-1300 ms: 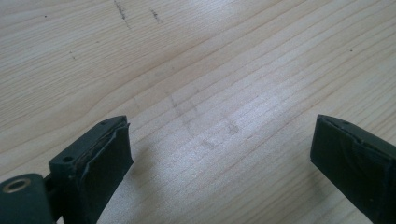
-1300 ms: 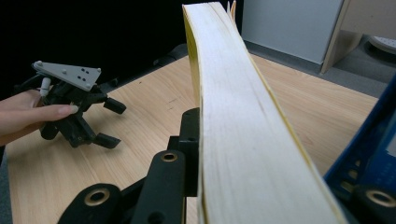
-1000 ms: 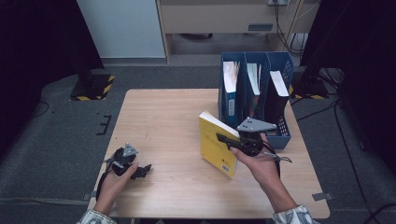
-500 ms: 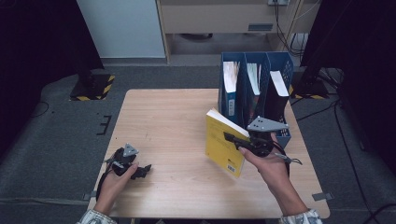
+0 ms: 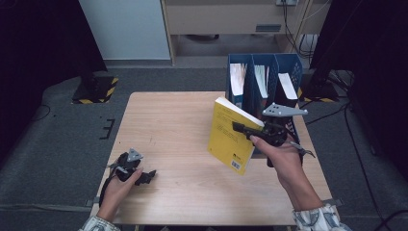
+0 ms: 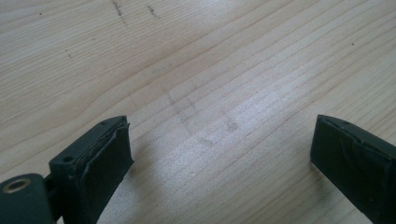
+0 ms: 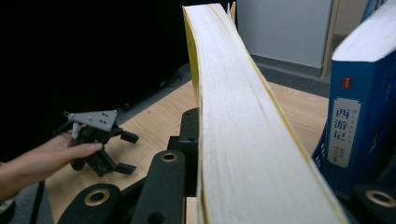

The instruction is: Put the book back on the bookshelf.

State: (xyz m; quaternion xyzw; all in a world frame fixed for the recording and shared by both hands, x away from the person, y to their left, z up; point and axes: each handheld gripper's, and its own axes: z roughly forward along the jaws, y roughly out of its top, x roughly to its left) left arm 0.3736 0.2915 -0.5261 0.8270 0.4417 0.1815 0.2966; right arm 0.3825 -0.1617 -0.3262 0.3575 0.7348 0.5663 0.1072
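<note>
Book (image 5: 230,140) was pinched between the right gripper's (image 5: 245,130) jaws, clear of the table (image 5: 178,130). Left gripper (image 5: 144,176) rested on it, jaws spread, empty.

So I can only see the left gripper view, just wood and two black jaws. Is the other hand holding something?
Observer: Yes, the right gripper is shut on a yellow book, lifted off the table.
Operator: Where could the book go?
Observer: A blue file rack with three slots stands at the table's far right corner.
Operator: Are the slots empty?
Observer: No, each one already holds a book or papers; the right gripper view shows a blue book beside the yellow one.
</note>
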